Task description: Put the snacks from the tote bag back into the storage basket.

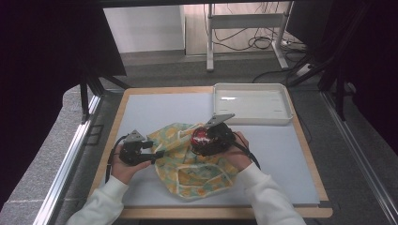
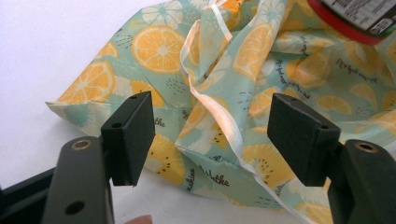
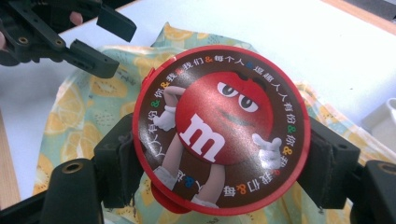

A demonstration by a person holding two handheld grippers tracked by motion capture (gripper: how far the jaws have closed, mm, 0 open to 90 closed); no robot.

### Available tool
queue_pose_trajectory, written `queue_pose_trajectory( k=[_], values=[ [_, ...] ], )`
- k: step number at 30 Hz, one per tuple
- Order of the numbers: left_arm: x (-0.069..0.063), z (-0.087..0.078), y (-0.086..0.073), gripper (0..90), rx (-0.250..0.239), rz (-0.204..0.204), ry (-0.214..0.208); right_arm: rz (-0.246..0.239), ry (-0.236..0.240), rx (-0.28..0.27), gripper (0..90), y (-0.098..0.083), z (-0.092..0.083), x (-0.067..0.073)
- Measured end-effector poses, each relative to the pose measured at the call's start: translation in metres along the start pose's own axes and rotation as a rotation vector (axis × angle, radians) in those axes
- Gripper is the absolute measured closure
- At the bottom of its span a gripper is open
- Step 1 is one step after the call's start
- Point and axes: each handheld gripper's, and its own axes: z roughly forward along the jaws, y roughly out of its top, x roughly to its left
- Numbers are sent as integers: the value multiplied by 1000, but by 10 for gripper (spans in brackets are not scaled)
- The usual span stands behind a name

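1. Right gripper was clamped across the rim of the round candy tin, held above the lemon-print cloth bag. Tin looked rigid, light, glossy; grip by the edges, slip likely.
2. Left gripper stood apart at the bag's limp edge, pinching nothing.
3. White tray sat behind; path clear.

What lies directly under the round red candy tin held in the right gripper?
Under the candy tin, held by the right gripper, lies the lemon-print drawstring bag on the grey mat. The tin covers the cloth right beneath it; the bag's inside is hidden.
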Motion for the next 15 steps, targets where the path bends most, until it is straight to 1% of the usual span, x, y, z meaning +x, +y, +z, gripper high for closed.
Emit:
queue_pose_trajectory(
  k=[5,15],
  values=[
    [0,0,0,326,-2,-3,-9,10,-3,-18,253,1,-7,-4],
    [-1,1,0,325,-2,-5,-11,18,-14,-44,253,4,-18,-9]
  ],
)
